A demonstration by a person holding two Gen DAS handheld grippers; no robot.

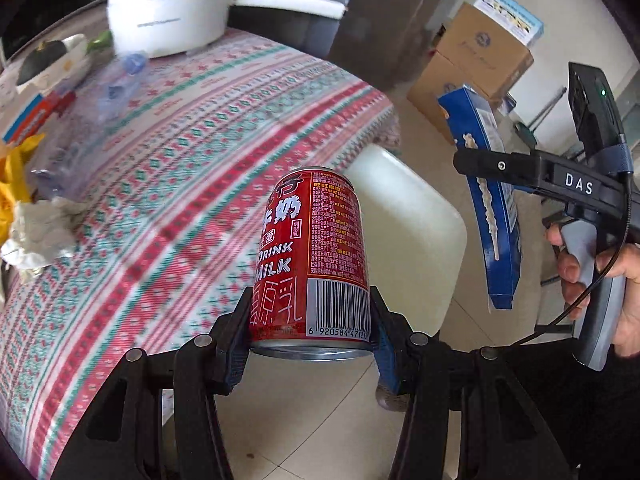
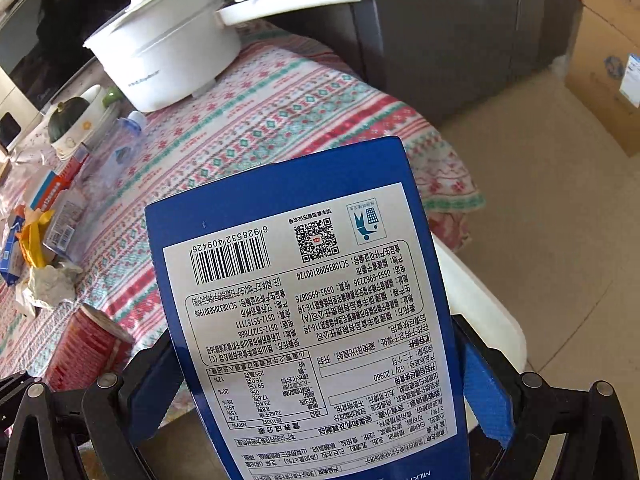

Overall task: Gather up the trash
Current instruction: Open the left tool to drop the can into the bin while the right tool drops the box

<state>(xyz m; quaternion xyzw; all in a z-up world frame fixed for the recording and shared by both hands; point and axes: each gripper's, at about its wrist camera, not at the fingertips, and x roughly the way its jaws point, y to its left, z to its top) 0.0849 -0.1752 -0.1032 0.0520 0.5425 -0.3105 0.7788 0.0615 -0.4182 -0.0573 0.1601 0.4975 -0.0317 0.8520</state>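
While the red milk-drink can (image 1: 312, 256) is held up off the patterned tablecloth (image 1: 192, 152), its barcode side faces the left wrist camera, silver bottom rim nearest the lens, white "DRINK MILK" lettering on the red wrap. Left gripper (image 1: 310, 344) is partly open, clenched on the can, blue pads pressed against its lower sides. The can hangs past the table edge, over a white stool (image 1: 412, 232) and tiled floor.

Right gripper (image 2: 304, 396) grips a flat blue carton (image 2: 304, 300), its white label panel with barcode and QR code facing the camera upside down; both blue pads sit against the carton's edges, jaws fairly wide. The carton is also off the table, above the same stool. In the left view a hand (image 1: 608, 276) holds the right tool's grey handle.

Left on the table: crumpled paper (image 1: 36, 236), a yellow wrapper (image 1: 16, 176), a clear plastic bottle (image 2: 120, 148), small boxes (image 2: 48, 200), and a white pot (image 2: 164, 60).
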